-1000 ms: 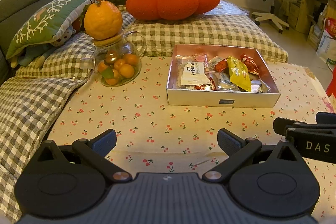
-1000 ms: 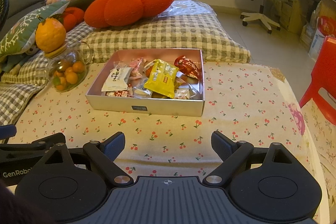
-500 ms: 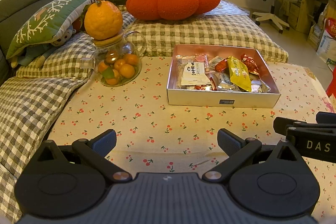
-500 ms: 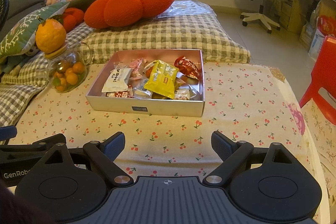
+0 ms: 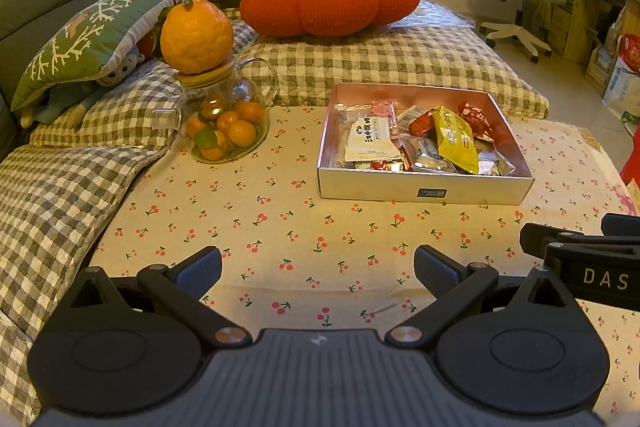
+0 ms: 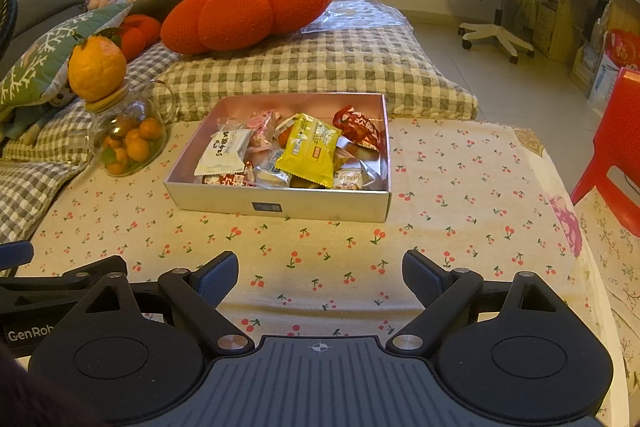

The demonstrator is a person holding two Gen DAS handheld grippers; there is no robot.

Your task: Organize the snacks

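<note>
Beside the snack box (image 5: 424,189), glass jar (image 5: 224,131) of oranges.

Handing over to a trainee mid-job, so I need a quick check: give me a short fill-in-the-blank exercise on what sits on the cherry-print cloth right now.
1. The wrapped snacks lie in a shallow silver ____ on the cherry-print cloth.
2. The big orange rests on the lid of the glass ____.
3. The largest wrapper, the yellow packet, lies to the ____ of the white packet in the right wrist view.
4. The left tongs and right tongs both stand ____, holding nothing.

Missing words: box; teapot; right; open
</note>
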